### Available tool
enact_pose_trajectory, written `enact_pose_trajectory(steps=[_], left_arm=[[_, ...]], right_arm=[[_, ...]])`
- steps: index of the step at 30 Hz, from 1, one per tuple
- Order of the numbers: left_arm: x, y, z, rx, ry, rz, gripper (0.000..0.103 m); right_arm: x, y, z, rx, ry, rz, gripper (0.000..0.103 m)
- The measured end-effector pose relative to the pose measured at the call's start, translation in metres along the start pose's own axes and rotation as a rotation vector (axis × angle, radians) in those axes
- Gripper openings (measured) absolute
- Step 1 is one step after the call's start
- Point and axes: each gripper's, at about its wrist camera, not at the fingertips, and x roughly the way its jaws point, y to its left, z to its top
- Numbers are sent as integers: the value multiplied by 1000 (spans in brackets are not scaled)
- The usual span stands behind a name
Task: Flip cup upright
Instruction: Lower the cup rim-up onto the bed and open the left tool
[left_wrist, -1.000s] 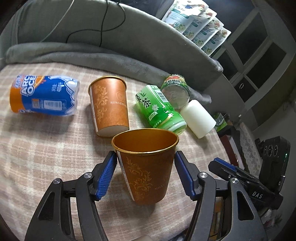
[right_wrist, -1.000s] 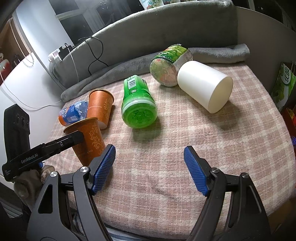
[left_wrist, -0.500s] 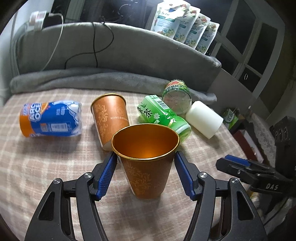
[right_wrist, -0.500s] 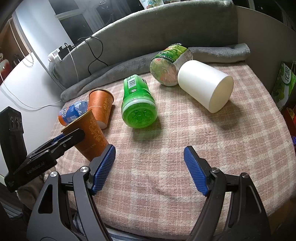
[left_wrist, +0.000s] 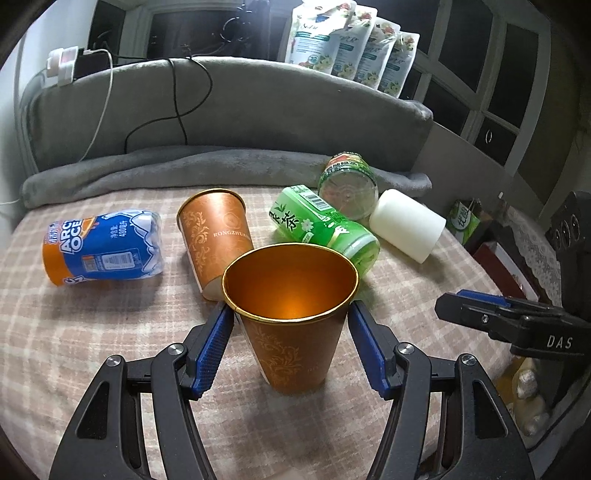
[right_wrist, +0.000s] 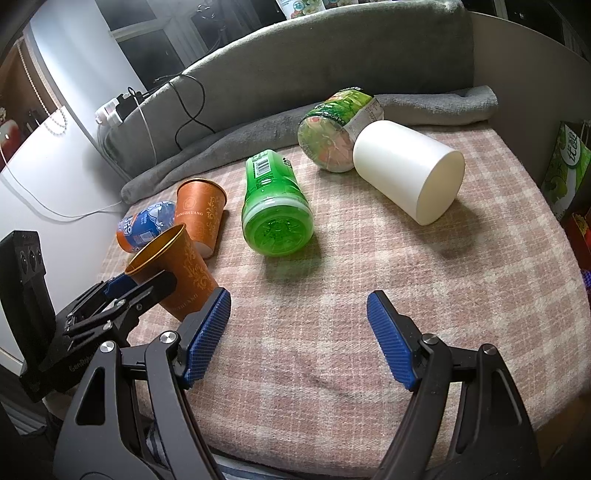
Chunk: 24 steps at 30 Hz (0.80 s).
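since a second ago my left gripper (left_wrist: 290, 345) has tipped the orange cup (left_wrist: 291, 317) from a lean to nearly upright, its open mouth now facing up. the cup stands between my left blue pads (left_wrist: 212, 349), which sit against its sides just under the gold rim, so the left jaws are closed on it. its base looks to be on or just above the plaid cloth (left_wrist: 92, 332); i cannot tell which. in the right view the same cup (right_wrist: 177, 269) leans a little at the near left edge of the cloth. my right gripper (right_wrist: 299, 334) has not moved; its jaws are spread wide over bare cloth, holding nothing. just behind the held cup lies a second orange cup (left_wrist: 216, 238) on its side. left of that lies a blue bottle (left_wrist: 103, 251). to the right lie a green bottle (left_wrist: 325, 230), a jar (left_wrist: 349, 184) and a white cup (left_wrist: 406, 225), all on their sides.
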Motion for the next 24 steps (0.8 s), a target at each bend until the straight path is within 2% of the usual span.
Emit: enact_pose_trajectory(steps=[14,24], left_arm=[[-8,-9,-10,23,24,-26,64],[-9,-2,-12,-34,76,-106,64]], right_arm=[[-6,2,-2,0,-13,2,79],[-8,6,-5,-3,-21,1,79]])
